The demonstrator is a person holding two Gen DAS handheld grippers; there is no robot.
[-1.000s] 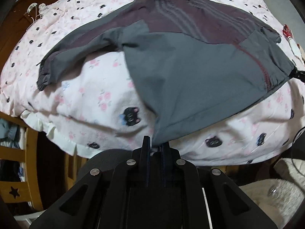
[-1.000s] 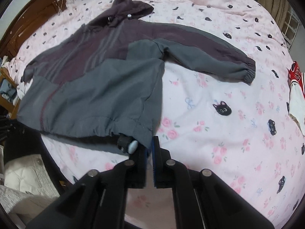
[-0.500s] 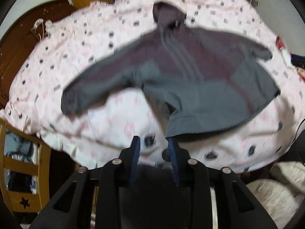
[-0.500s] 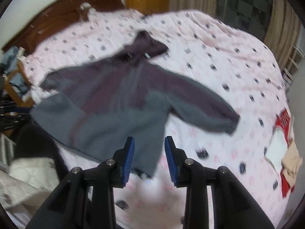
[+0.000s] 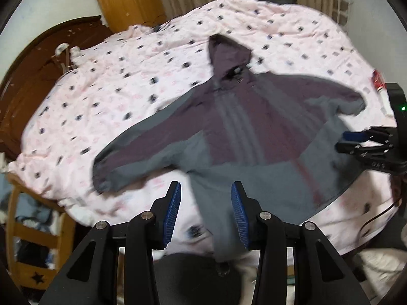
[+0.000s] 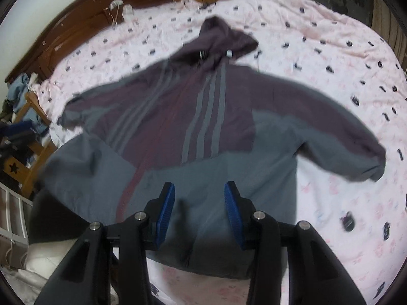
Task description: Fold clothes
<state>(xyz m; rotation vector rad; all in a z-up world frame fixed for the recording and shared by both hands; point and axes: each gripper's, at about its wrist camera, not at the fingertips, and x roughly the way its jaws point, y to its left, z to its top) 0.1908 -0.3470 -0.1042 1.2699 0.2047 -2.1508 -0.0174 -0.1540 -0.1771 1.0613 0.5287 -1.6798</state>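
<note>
A grey and maroon hooded jacket [image 5: 241, 127] lies spread front up on the pink patterned bed cover [image 5: 101, 81], hood far, sleeves out to both sides. My left gripper [image 5: 206, 190] hovers above the hem's left corner with its jaws opening. Grey cloth shows between the blue pads, but they do not press on it. My right gripper [image 6: 199, 190] hangs over the grey lower body of the jacket [image 6: 203, 117], jaws also opening and holding nothing. In the left wrist view the right gripper [image 5: 348, 142] shows at the jacket's right side.
A dark wooden headboard [image 6: 76, 25] borders the bed on the left. A wooden frame with a star cut-out [image 5: 33, 241] stands at the near left corner. A red and white item [image 5: 379, 84] lies at the right. White bedding [image 6: 38, 259] sits below the bed's edge.
Both grippers were shut on the jacket's hem corners; both have let go and opened. The left one rose and backed off. The right one swung left over the jacket's middle.
</note>
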